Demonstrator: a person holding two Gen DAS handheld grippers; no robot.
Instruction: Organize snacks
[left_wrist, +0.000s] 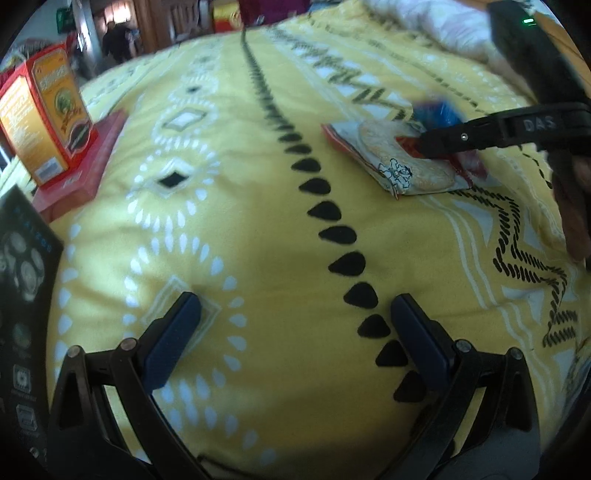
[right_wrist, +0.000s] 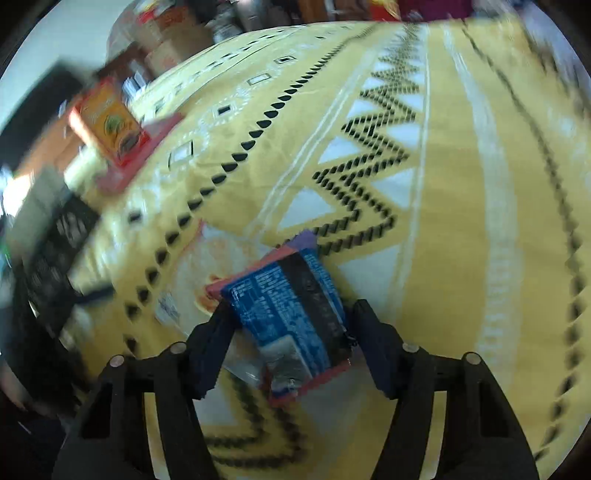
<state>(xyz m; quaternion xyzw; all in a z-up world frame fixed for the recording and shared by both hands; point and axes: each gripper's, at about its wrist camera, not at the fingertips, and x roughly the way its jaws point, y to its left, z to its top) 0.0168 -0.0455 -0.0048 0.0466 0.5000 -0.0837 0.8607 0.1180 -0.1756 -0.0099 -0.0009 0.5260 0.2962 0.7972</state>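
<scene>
My right gripper (right_wrist: 291, 328) is shut on a blue snack packet (right_wrist: 288, 306) with a red edge, one pad against each side. The packet hangs just above the yellow patterned blanket (right_wrist: 443, 221), beside a pale biscuit packet (right_wrist: 207, 266). In the left wrist view the right gripper (left_wrist: 428, 142) reaches in from the right over that white and red biscuit packet (left_wrist: 399, 166), with the blue packet (left_wrist: 437, 110) blurred behind it. My left gripper (left_wrist: 295, 317) stands open low over the blanket (left_wrist: 258, 221), nothing between its blue pads.
An orange carton (left_wrist: 48, 110) stands upright on a flat red box (left_wrist: 85, 166) at the blanket's left edge, also seen as the orange carton (right_wrist: 107, 122). A black printed box (left_wrist: 22, 295) lies at the near left. A pale pillow (left_wrist: 443, 26) lies at the far right.
</scene>
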